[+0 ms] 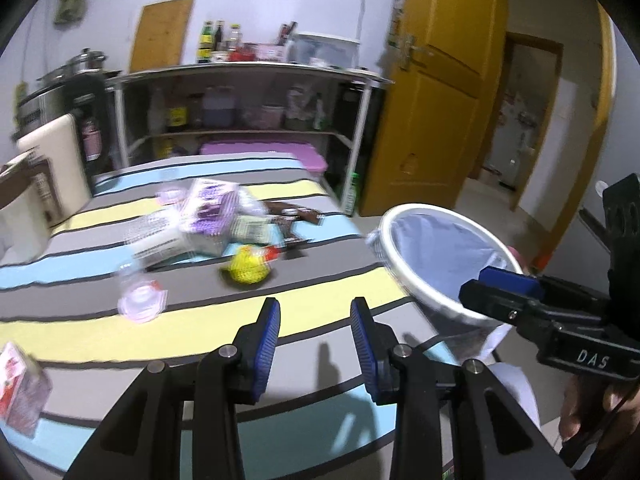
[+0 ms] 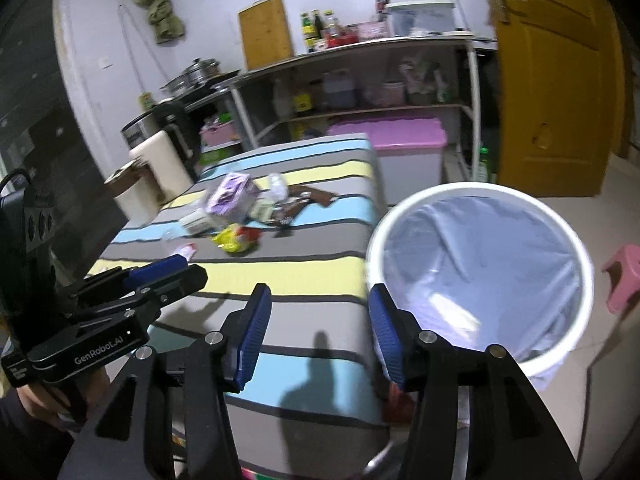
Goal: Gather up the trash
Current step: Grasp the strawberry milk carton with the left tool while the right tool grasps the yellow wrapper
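Trash lies on a striped tablecloth (image 1: 280,320): a purple box (image 1: 212,208), a white carton (image 1: 168,240), a yellow net ball (image 1: 248,268), a brown wrapper (image 1: 296,216), a clear plastic cup (image 1: 140,300) and a red-white pack (image 1: 20,388). The pile also shows in the right wrist view (image 2: 236,208). A white bin with a bag liner (image 2: 480,272) stands at the table's right edge. My left gripper (image 1: 315,320) is open and empty over the near table. My right gripper (image 2: 320,316) is open and empty, between table and bin; it also shows in the left wrist view (image 1: 500,288).
A chair back (image 1: 52,168) and a cardboard box (image 1: 16,184) stand at the table's left. A metal shelf with bottles (image 1: 248,112) and a purple-lidded tub (image 2: 404,148) are behind. A yellow door (image 1: 440,100) is at the right. A pink stool (image 2: 624,276) is beside the bin.
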{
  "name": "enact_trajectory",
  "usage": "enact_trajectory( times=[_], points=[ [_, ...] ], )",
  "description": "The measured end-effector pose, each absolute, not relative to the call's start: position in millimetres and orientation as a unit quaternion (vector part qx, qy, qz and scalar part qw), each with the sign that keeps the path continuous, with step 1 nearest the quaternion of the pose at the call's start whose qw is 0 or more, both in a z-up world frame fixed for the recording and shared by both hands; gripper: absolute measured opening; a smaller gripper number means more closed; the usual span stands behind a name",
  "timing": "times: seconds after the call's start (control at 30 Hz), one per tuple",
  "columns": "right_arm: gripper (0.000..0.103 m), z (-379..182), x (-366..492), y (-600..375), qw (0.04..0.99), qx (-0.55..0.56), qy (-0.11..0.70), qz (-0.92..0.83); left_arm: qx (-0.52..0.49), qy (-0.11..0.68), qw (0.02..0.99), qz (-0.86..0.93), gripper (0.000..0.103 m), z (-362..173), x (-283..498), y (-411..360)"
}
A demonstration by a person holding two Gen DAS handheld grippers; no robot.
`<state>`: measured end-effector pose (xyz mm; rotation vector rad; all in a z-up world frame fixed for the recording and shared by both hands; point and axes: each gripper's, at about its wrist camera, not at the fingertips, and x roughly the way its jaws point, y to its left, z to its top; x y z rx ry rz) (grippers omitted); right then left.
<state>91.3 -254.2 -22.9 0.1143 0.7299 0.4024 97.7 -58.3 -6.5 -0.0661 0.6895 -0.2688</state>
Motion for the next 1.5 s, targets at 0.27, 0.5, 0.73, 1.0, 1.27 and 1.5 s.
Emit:
enact_trajectory(
  times=[0.27, 0.5, 0.73, 1.0, 1.27, 1.5],
  points=[
    [0.056, -21.3, 94.0, -210.0, 0.903, 0.03, 0.357, 0.237, -0.039, 0.329, 0.94, -0.076, 0.039, -7.4, 80.5, -1.4],
    [0.061, -26.0, 104.1, -183.8, 0.895, 0.013, 0.365, 0.255, -0.044, 0.318, 0.947, -0.024, 0.049, -6.8, 71.6, 53.2],
    [0.061, -32.9, 124.0, -157.7, 0.89, -0.002, 0.372, 0.262, -0.05, 0.306, 0.95, 0.03, 0.059, -7.6, 66.0, 109.3],
    [0.062, -45.2, 153.1, -135.3, 0.884, -0.009, 0.385, 0.265, -0.048, 0.306, 0.949, 0.058, 0.068, -17.6, 58.8, 156.1],
    [0.062, -59.1, 179.6, -117.0, 0.879, -0.011, 0.399, 0.261, -0.026, 0.332, 0.942, 0.045, 0.075, -41.7, 60.3, 174.8],
    [0.062, -66.6, 196.1, -106.5, 0.88, -0.019, 0.404, 0.249, -0.015, 0.333, 0.943, 0.007, 0.075, -42.2, 56.1, 169.3]
  ],
)
